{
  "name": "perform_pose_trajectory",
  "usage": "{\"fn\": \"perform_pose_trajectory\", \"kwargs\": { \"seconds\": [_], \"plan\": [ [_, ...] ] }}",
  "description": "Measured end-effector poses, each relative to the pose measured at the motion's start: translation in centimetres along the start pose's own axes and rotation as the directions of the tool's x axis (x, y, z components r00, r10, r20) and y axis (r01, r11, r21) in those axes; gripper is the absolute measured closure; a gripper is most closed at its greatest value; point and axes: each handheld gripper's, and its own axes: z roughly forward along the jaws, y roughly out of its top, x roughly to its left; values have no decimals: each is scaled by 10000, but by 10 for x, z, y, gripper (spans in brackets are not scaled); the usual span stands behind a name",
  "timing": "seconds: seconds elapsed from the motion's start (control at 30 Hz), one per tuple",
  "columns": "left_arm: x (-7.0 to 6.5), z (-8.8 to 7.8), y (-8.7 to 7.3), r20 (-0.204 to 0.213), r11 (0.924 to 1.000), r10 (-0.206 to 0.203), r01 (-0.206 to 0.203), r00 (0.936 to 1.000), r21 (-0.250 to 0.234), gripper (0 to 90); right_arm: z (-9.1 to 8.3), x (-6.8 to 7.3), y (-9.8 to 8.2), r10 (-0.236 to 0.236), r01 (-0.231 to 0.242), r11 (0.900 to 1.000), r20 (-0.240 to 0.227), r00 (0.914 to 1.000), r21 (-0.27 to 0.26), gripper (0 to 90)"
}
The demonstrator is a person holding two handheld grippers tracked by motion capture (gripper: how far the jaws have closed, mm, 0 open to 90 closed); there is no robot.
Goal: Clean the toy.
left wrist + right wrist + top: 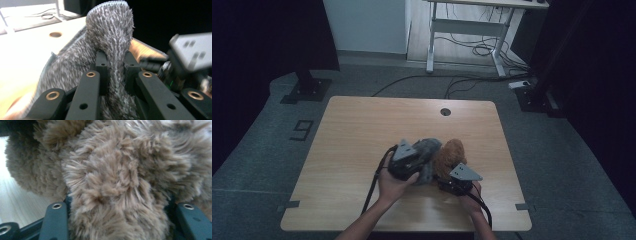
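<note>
High view: grey fuzzy cloth (428, 150) and brown plush (451, 152) touching, table (362, 130) near-centre; left gripper (114, 67) clenched on grey fold, lifting it clear; right gripper (117, 220) pressed around brown pile, likely anchoring

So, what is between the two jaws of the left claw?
A fold of the grey fuzzy fabric sits pinched between the jaws of the left claw; the left gripper view shows it. The brown plush lies beside it in the high view.
</note>
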Motion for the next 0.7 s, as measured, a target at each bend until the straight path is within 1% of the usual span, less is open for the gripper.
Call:
{"fn": "perform_pose_trajectory", "kwargs": {
  "seconds": [0.03,0.07,0.1,0.13,0.17,0.2,0.23,0.27,0.3,0.33,0.43,0.5,0.63,0.67,0.7],
  "plan": [
    [-6,11,10,109,9997,165,-167,9998,177,788,0,0,-1,16,-16,10000,-38,10000,-23,391],
    [-10,19,15,202,9994,210,-216,9996,273,787,-1,0,-2,45,-46,10000,-74,10000,-61,389],
    [-16,29,20,348,9982,301,-318,9989,509,787,-1,0,-2,35,-35,10000,-79,10000,-66,387],
    [-21,39,23,350,9955,494,-521,9982,797,786,-1,0,-2,-19,18,10000,-67,10000,-93,384],
    [-25,49,23,142,9911,735,-746,9972,1103,784,-2,1,-2,-62,62,10000,-53,10000,-64,383],
    [-27,57,21,-87,9857,955,-933,9954,1403,783,-2,2,-2,-129,129,9999,-47,9999,-48,382],
    [-26,62,19,-182,9828,966,-925,9952,1596,783,-3,2,-2,-184,184,9998,-20,9998,-28,382],
    [-22,67,14,-219,9839,794,-748,9966,1621,783,-3,3,-2,-180,180,9998,-18,9998,17,381],
    [-18,66,12,-197,9860,592,-554,9981,1574,784,-3,4,-3,-155,155,9998,9,9999,111,381],
    [-15,63,10,-187,9870,512,-478,9985,1532,785,-3,3,-4,-170,170,9998,32,9998,117,381],
    [-8,52,6,-496,9865,641,-558,9967,1540,786,-3,4,-5,-206,205,9998,122,9997,88,382],
    [4,41,-1,-776,9871,531,-406,9956,1551,787,-3,5,-5,-211,210,9997,173,9996,80,382],
    [28,16,-14,-1205,9904,89,79,9927,1377,786,-3,5,-7,-104,102,9999,224,9997,108,382],
    [38,5,-20,-1243,9918,-238,391,9920,1220,785,-3,4,-7,-41,38,9999,243,9997,125,382],
    [43,0,-23,-1188,9919,-399,537,9921,1155,785,-3,3,-8,124,-127,9999,218,9997,111,382]
  ]
}}
